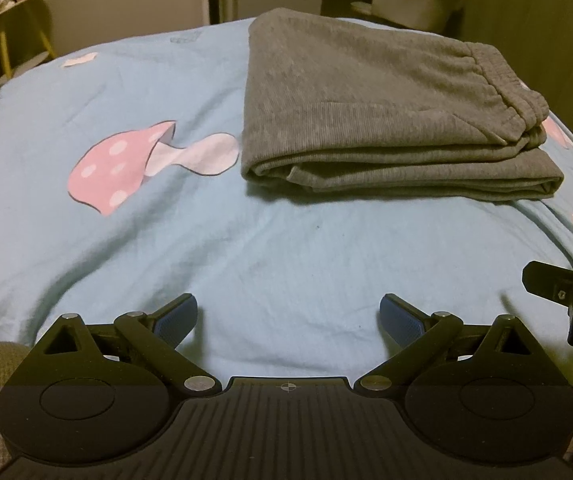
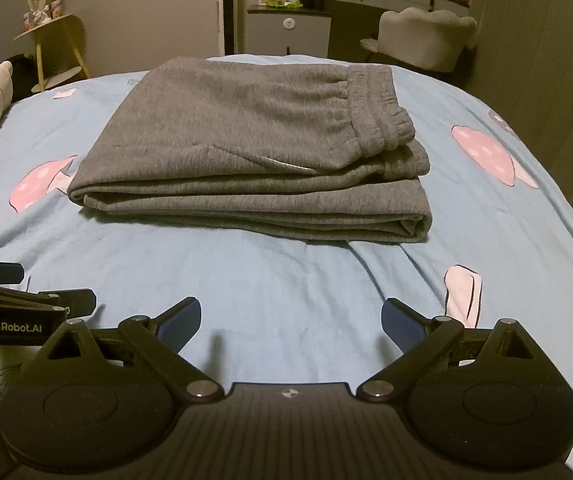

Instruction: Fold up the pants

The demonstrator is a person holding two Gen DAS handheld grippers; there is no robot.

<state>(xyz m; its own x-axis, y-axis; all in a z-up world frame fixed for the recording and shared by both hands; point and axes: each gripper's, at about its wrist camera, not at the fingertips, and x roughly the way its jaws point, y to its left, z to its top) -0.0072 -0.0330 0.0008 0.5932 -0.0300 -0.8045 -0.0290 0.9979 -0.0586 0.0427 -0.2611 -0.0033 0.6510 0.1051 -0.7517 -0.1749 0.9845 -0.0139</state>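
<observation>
While both sets of fingers stand spread wide with nothing between them, the left gripper (image 1: 288,316) and right gripper (image 2: 290,318) hover over the blue bedsheet (image 1: 246,248); the grey pants (image 2: 254,152) lie folded at twelve o'clock, well apart, waistband (image 2: 378,108) toward two o'clock

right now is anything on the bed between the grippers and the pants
Nothing visible. Only bare blue sheet lies between the open right gripper and the folded pants. The open left gripper also faces bare sheet, with the pants ahead to its right.
</observation>
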